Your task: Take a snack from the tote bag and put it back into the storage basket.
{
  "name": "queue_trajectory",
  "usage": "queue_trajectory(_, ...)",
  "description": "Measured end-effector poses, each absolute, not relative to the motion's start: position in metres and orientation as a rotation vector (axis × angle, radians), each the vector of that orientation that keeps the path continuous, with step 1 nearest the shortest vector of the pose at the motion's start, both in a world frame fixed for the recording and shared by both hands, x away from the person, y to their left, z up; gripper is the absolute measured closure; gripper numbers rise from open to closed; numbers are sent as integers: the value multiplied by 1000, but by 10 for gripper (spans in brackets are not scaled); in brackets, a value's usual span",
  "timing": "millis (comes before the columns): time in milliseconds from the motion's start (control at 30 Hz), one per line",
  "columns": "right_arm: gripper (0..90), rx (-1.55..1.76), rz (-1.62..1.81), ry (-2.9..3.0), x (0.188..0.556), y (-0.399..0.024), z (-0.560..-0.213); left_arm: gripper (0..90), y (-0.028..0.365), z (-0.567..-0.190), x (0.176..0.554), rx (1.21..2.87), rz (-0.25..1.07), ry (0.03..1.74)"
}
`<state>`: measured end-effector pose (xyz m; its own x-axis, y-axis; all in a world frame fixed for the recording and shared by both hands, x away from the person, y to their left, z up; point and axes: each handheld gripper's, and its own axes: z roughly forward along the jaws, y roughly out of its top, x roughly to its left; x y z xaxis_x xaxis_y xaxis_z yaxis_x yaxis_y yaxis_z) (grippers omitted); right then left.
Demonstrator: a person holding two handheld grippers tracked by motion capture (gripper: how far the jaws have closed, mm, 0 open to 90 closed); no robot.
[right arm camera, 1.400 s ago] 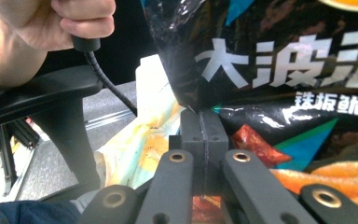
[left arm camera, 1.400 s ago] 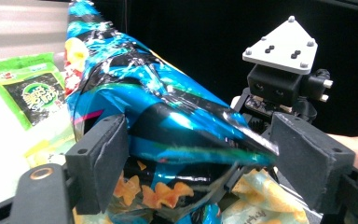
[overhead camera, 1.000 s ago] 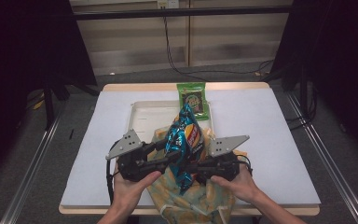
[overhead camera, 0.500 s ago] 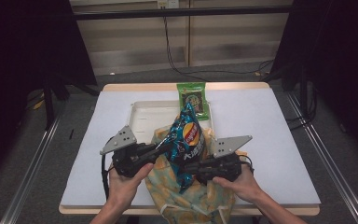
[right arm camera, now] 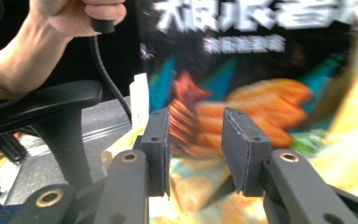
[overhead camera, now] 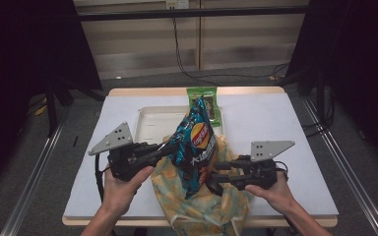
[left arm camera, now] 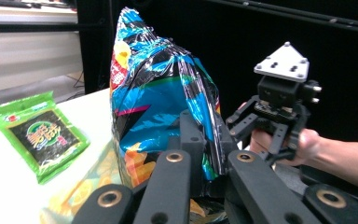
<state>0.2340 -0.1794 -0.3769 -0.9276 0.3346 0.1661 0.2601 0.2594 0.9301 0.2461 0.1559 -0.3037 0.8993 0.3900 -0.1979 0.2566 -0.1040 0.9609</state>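
Observation:
A blue chip bag (overhead camera: 194,140) stands upright over a yellow patterned bag (overhead camera: 202,206) at the table's near edge. My left gripper (overhead camera: 171,147) is shut on the chip bag's left edge; in the left gripper view its jaws pinch the crinkled foil (left arm camera: 154,84). My right gripper (overhead camera: 215,178) sits just right of the chip bag's lower part. Its jaws have just been opening, and in the right gripper view the pads (right arm camera: 241,154) stand apart from the blurred chip bag (right arm camera: 261,60) beyond them, not pressing on it.
A green seaweed pack (overhead camera: 204,101) lies at the far side, partly on a white tray (overhead camera: 150,123). The white table top (overhead camera: 285,128) extends to both sides. A black chair armrest (right arm camera: 42,107) lies below the table edge.
The right gripper has let go of the chip bag, opened and drawn back to the right. The left gripper has closed on the bag's left edge and lifted it slightly.

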Motion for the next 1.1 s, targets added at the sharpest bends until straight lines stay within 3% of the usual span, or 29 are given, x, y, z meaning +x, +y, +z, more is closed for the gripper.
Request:
queue_trajectory(467,480,697,1756,2297,223,-217,-371,890,174,-268,246,1670,117,371)
queue_trajectory(1100,404,778,1726,2273,224,-226,-377,888,183,-241,278,1686,85,329)
